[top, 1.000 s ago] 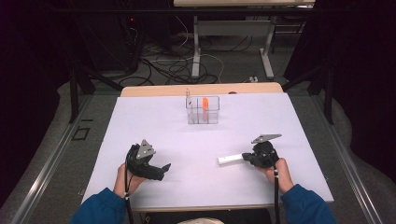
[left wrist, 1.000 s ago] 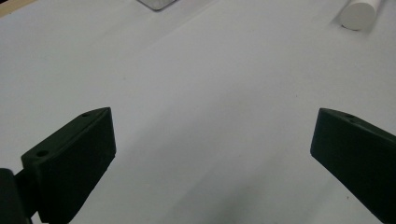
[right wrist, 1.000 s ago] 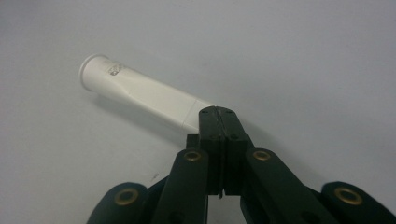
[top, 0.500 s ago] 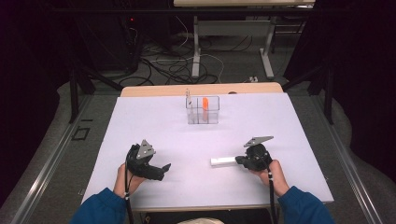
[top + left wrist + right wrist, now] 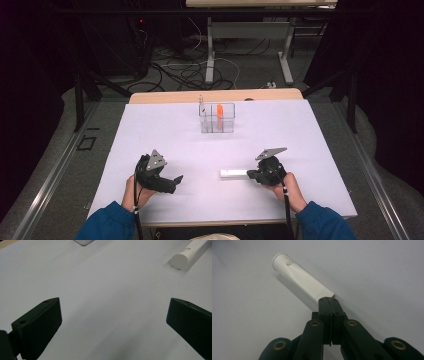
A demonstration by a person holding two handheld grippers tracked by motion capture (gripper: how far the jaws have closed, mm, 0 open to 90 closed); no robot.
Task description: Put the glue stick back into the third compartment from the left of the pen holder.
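Right claw (image 5: pixel 329 301) pinched on flat end of white tube (image 5: pixel 300 280) lying on table (image 5: pixel 300 130); left claw (image 5: pixel 176 180) spread wide.

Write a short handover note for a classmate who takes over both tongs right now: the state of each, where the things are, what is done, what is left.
Right tongs: shut on the flat end of the white tube, which lies on the white table.
Left tongs: open, empty, low over the table's near left.
Clear divided box: at the far middle, upright, an orange piece in it.
Done: tube gripped.
Left: probably lifting the tube and carrying it to the box; that is a guess.
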